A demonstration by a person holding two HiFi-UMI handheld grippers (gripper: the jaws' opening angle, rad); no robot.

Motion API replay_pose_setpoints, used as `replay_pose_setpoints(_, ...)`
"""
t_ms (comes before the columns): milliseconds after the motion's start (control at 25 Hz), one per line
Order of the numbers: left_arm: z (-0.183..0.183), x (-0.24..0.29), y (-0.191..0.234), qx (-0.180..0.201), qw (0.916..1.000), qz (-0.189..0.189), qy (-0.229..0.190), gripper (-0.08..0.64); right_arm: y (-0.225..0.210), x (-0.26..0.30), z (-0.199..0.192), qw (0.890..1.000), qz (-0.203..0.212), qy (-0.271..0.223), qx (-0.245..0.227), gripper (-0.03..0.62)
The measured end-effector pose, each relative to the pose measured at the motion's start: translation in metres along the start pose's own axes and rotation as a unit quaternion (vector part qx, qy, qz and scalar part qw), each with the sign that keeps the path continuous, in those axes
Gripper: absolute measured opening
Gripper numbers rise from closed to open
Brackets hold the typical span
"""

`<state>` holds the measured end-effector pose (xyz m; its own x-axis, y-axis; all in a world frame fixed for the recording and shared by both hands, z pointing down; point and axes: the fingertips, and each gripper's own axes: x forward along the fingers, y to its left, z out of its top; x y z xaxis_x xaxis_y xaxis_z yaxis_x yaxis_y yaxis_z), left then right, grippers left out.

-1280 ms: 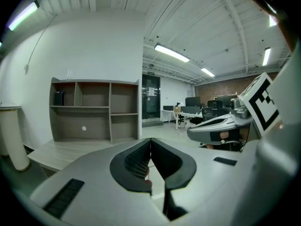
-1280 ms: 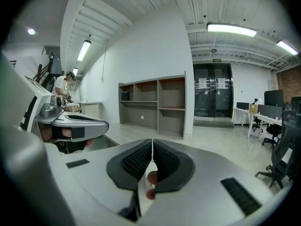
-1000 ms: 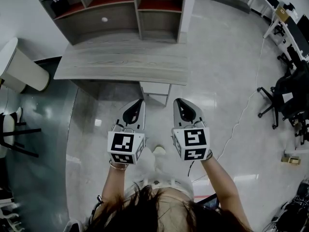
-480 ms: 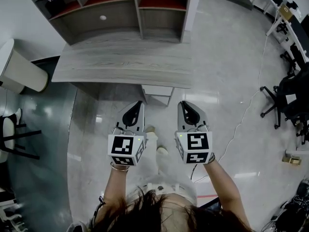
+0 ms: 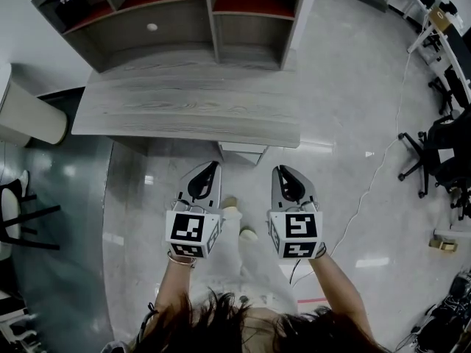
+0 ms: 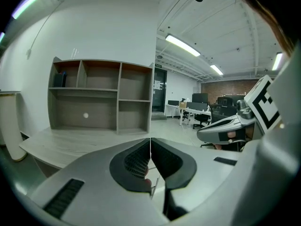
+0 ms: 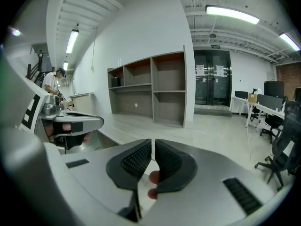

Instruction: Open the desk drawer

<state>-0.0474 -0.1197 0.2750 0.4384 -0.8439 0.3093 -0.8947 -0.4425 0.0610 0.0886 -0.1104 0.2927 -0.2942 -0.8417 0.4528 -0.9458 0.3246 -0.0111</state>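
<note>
Both grippers are clenched on nothing: left gripper (image 5: 214, 165) and right gripper (image 5: 279, 169) point side by side at the desk (image 5: 184, 109), whose front edge has drawn nearer than a second ago. Its drawer (image 5: 243, 151) sits tucked under that edge, just beyond the tips. The shelf unit (image 5: 243, 46) holds a small white disc (image 5: 151, 27) and possibly a dark box (image 5: 65, 0). The forearms reach forward in parallel.

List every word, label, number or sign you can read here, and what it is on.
No text can be read.
Sign above the glass doors: too small to read.
Sheets on those doors: blurred.
Marker cubes: square patterns only, no words.
</note>
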Motion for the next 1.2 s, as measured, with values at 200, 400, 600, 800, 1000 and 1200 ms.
replay_pose_setpoints(200,-0.013,0.016,0.011,-0.008,0.9998,-0.01,0.013,0.012,-0.001,0.019,-0.01,1.0,-0.004,0.02,0.006,0.025)
replay_pose_setpoints(400,-0.024,0.03,0.015,-0.007,0.9992,-0.029,0.028,0.012,0.002,0.038,-0.017,0.999,-0.004,0.036,0.015,0.025)
replay_pose_setpoints(600,-0.038,0.041,0.022,-0.015,0.9983,-0.036,0.043,0.012,0.002,0.052,-0.028,0.998,-0.007,0.052,0.024,0.025)
replay_pose_setpoints(800,-0.053,0.052,0.027,-0.02,0.9972,-0.043,0.057,0.013,0.001,0.067,-0.042,0.997,-0.008,0.066,0.032,0.026)
replay_pose_setpoints(1000,-0.071,0.06,0.034,-0.023,0.9964,-0.044,0.07,0.014,0.004,0.079,-0.056,0.997,-0.007,0.076,0.035,0.026)
replay_pose_setpoints(1200,-0.088,0.069,0.039,-0.022,0.9959,-0.044,0.075,0.014,0.005,0.091,-0.071,0.996,-0.006,0.085,0.026,0.026)
